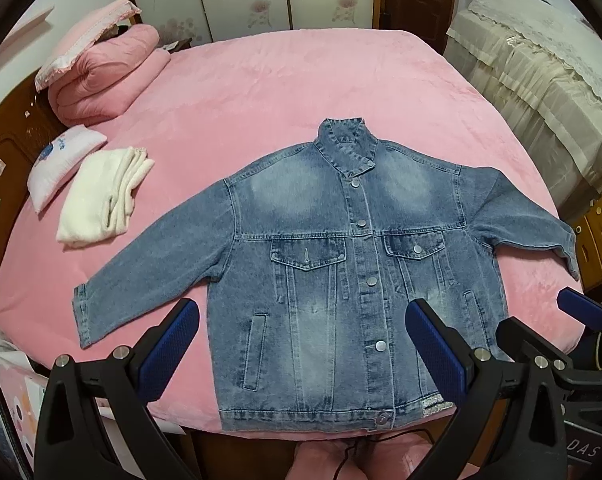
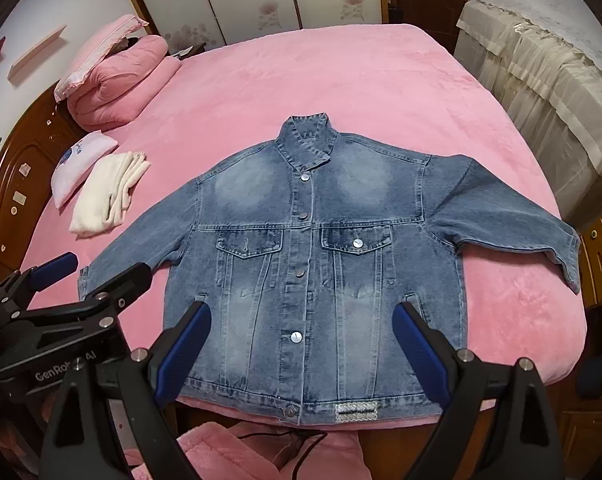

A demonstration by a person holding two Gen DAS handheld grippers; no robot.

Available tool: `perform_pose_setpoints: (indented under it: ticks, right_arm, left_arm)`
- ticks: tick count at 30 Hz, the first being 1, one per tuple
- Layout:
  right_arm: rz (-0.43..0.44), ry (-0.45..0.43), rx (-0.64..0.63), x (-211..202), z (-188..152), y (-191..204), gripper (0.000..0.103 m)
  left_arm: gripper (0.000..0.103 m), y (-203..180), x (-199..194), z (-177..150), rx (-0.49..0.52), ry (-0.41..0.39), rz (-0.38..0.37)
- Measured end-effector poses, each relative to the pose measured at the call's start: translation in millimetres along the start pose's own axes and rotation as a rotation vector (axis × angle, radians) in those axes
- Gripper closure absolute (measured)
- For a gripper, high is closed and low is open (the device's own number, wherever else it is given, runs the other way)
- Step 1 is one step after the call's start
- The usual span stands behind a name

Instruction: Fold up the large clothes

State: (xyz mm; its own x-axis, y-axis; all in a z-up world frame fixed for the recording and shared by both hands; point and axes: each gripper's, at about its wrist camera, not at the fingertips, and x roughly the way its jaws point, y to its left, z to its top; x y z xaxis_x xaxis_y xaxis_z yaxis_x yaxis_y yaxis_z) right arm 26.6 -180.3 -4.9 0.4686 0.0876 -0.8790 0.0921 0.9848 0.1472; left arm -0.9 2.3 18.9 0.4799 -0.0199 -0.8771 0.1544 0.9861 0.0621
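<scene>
A blue denim jacket [image 1: 341,264] lies flat, front up and buttoned, on the pink bed [image 1: 301,80], collar away from me, hem at the near edge, both sleeves spread out. It also shows in the right wrist view [image 2: 313,256]. My left gripper [image 1: 301,320] is open and empty, held above the jacket's lower left part. My right gripper [image 2: 301,324] is open and empty above the lower middle of the jacket. Each gripper shows at the edge of the other's view: the right one [image 1: 541,316], the left one [image 2: 101,268].
A folded white garment [image 1: 101,196] and a small white pillow [image 1: 61,160] lie at the bed's left side. A folded pink quilt [image 1: 105,76] with a pillow sits at the far left. A cloth-covered cabinet [image 1: 541,92] stands to the right. A wooden headboard [image 1: 5,152] stands left.
</scene>
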Motion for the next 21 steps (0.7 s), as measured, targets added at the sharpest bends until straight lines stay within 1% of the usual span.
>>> perform_pose_setpoints:
  ticks: [6,21]
  right_arm:
    - [-0.009,-0.015,0.000,-4.9,-0.4,-1.0,0.010]
    - [-0.035,-0.019,0.003,-4.7,-1.9,-2.0,0.010]
  left_arm:
    - [0.001,-0.2,-7.0,0.5,0.008,-0.026,0.000]
    - [0.001,-3.8,-7.5,1.6,0.032,-0.015,0.015]
